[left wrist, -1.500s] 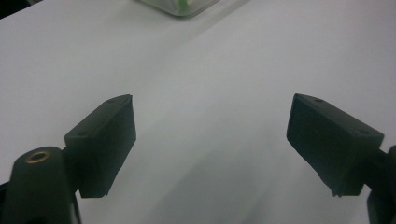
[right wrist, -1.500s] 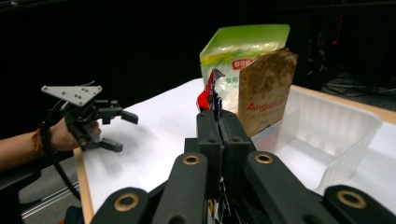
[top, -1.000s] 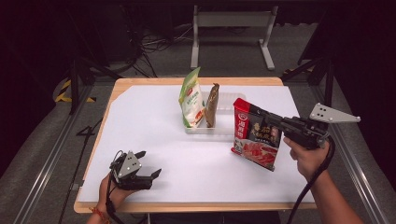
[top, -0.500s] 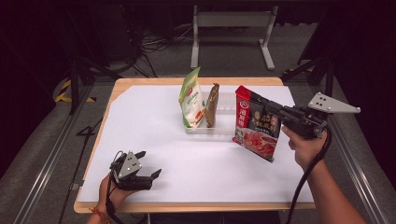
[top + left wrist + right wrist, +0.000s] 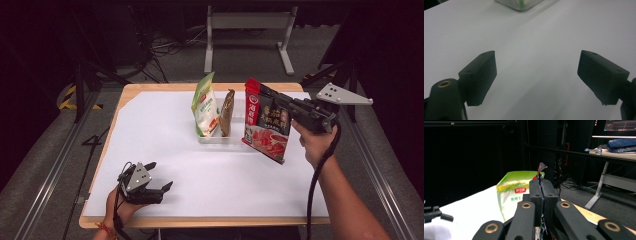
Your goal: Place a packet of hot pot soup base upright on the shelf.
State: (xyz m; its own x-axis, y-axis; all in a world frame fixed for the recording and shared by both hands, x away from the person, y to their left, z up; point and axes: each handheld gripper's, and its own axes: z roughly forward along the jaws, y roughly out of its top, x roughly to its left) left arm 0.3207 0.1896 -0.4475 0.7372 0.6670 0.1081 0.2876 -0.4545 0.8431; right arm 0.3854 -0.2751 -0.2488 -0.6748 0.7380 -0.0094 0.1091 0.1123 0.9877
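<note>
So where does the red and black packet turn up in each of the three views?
High view: the red and black packet hangs upright right of centre, pinched at its top edge by the right gripper, beside the clear tray.
Left gripper view: not in it.
Right gripper view: its thin edge pokes up between the shut fingers, centre frame.
Shared landmark: the green packet, whose tray corner shows at the top of the left gripper view.
</note>
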